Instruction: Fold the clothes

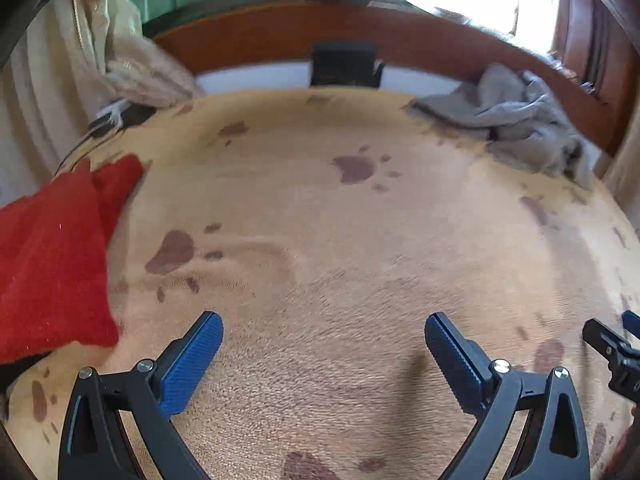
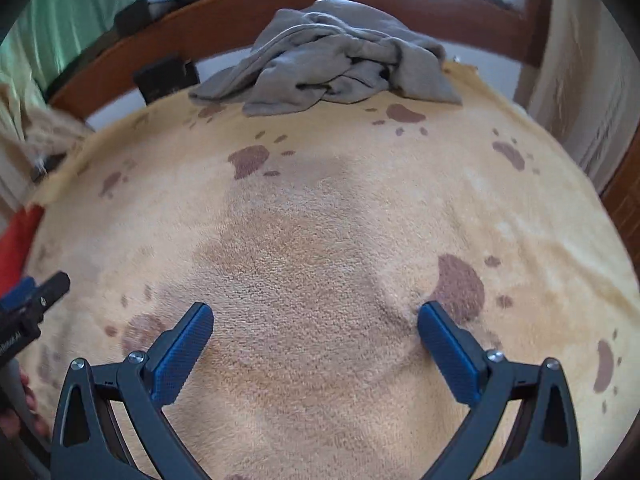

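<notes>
While I hang over the bed, my left gripper (image 1: 323, 338) has its jaws spread wide, and nothing sits between the blue pads (image 1: 192, 364). My right gripper (image 2: 315, 330) is the same, jaws wide apart with only blanket under them. Both of them point down at the soft tan blanket (image 2: 320, 248), which has brown paw prints (image 1: 356, 169) all over it. In my left view, a folded red cloth (image 1: 48, 264) lies on the blanket at the left side, just beside my left finger but not touching it. In my right view I see only a thin red strip of it at the far left edge. A gray garment (image 2: 340, 56) lies in a crumpled heap at the far end of the blanket, close to the brown wooden bed frame (image 2: 224, 20). It is well apart from both of my grippers. In my left view the same gray heap sits up at the far right. A small dark box (image 1: 344, 65) stands against the bed frame, past the blanket's far edge. Green curtains (image 2: 72, 20) hang behind the bed, and bright light comes in through the window. A cream cloth (image 1: 80, 48) hangs at the left of my left view. The tip of my right gripper peeks in at the right edge of my left view.
</notes>
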`<state>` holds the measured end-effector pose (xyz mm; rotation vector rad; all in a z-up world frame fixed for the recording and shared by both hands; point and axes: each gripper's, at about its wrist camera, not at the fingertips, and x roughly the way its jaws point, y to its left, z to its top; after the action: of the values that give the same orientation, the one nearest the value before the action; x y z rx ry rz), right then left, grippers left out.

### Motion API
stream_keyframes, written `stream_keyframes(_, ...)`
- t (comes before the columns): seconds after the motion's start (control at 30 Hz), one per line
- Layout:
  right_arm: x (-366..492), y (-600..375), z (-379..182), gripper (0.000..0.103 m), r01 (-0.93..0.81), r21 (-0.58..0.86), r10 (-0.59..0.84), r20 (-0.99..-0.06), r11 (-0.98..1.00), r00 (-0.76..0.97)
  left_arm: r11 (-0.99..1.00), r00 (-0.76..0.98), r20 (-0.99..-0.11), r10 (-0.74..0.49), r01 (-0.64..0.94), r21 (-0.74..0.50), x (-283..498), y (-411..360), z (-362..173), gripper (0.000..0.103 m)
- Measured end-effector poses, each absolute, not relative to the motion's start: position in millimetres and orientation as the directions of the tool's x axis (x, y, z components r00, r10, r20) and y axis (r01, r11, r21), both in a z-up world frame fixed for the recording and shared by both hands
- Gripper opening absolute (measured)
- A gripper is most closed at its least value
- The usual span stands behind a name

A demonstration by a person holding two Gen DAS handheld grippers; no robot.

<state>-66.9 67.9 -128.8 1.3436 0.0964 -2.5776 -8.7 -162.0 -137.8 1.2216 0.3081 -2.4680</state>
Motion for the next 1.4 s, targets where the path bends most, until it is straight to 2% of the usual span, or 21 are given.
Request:
stream_keyframes(0.13,-66,62,-139,0.103,0.247,-0.010,-0.137,-0.812,-0.969,-0.568,-0.902,-0.535,-0.813,-0.230,0.431,-0.029,-11,-165,-143,0.103)
stream_keyframes(0.47,-65,63,-139,0.103,0.235,-0.009,-0.132,-0.807,-0.972,-0.576,-0.901,-0.526,-0.824,-0.211,0.432,-0.045,-2,-175,-139,0.103)
stream_keyframes(0.6,-53,52,-121,0.103,0.293,0.131,-0.282,-0.776,-0.947,-0.564,-0.817,-0.508,-0.776,-0.374,0.577,0.016,39,-208,-110,0.103)
stream_keyframes(0.73,-29,0,-85,0.103,0.438,0.155,-0.412,-0.698,-0.885,-0.586,-0.680,-0.461,-0.695,-0.552,0.731,0.056,104,-254,-77,0.103)
stream_keyframes(0.87,3,-90,-61,0.103,0.630,0.160,-0.561,-0.650,-0.760,-0.512,-0.505,-0.348,-0.646,-0.679,0.861,0.068,185,-300,-55,0.103)
stream_keyframes(1.07,70,-221,-46,0.103,0.822,0.122,-0.695,-0.611,-0.556,-0.379,-0.364,-0.325,-0.606,-0.726,0.929,-0.062,288,-338,-42,0.103)
stream_keyframes(1.27,134,-291,-43,0.103,0.893,0.116,-0.757,-0.585,-0.434,-0.292,-0.286,-0.243,-0.562,-0.791,0.958,-0.011,329,-342,-37,0.103)
stream_keyframes(1.4,149,-295,-40,0.103,0.884,0.120,-0.769,-0.554,-0.452,-0.318,-0.330,-0.280,-0.582,-0.763,0.944,-0.021,330,-341,-40,0.103)
